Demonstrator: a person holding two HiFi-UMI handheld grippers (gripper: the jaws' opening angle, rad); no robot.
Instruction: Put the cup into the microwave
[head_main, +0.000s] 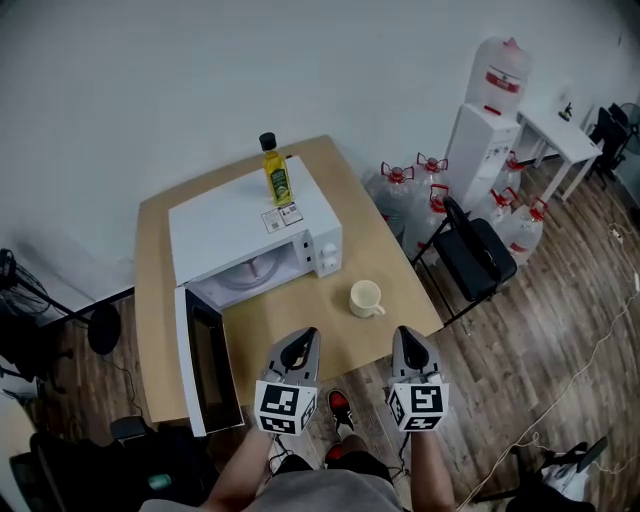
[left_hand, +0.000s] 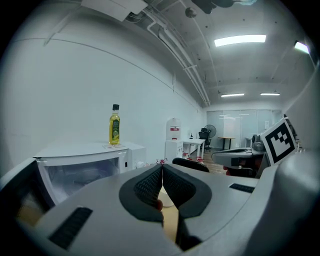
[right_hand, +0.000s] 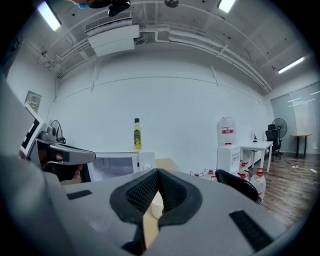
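Both the left gripper (head_main: 299, 338) and right gripper (head_main: 408, 336) are held closed and empty; the cup (head_main: 365, 298) is placed beyond them, right of the open microwave (head_main: 250, 226).

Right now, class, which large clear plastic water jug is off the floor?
The red-labelled jug atop the tall white water dispenser; the other red-capped jugs stand on the wooden floor beside it.

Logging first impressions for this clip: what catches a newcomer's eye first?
A white microwave stands open on the wooden table, a yellow bottle on top. A cream cup sits right of it, untouched. The left gripper and right gripper hover shut at the near edge.
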